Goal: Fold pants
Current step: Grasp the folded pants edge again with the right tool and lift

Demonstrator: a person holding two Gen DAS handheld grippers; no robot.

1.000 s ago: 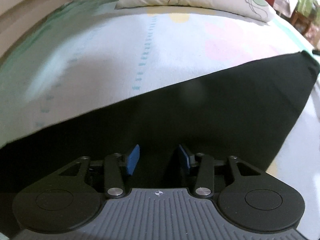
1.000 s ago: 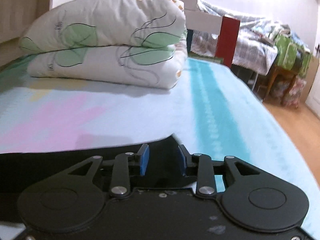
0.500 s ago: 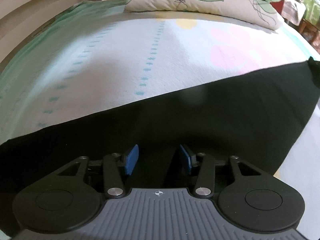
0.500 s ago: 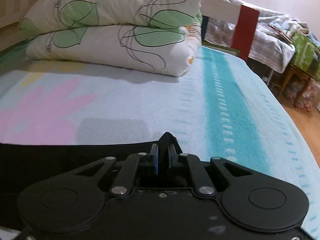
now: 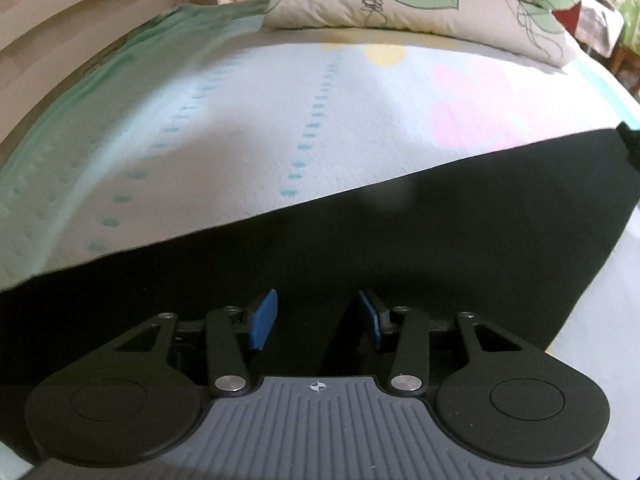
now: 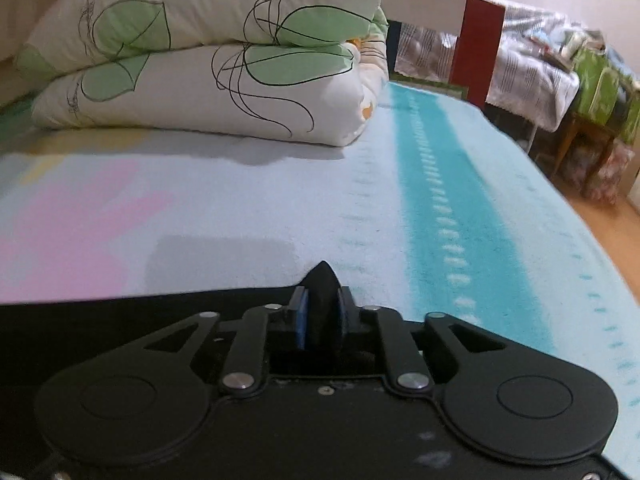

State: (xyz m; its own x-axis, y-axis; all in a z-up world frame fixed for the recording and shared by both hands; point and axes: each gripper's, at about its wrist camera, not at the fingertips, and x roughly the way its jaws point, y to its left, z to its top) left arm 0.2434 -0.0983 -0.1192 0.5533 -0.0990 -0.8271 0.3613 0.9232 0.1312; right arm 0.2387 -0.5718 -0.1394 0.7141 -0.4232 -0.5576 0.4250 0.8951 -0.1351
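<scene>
Right gripper [image 6: 320, 316] fingers easing apart yet pinching the black pants [image 5: 400, 260] corner at 12 o'clock on the bed [image 6: 280, 208]; left gripper [image 5: 316, 316] released above fabric: re-clamp right, grab left edge, lift together.

Both wrist views sat low over the bed [image 5: 248, 128], facing its pillows [image 6: 208, 80]; both shared the pants [image 5: 400, 248].
</scene>
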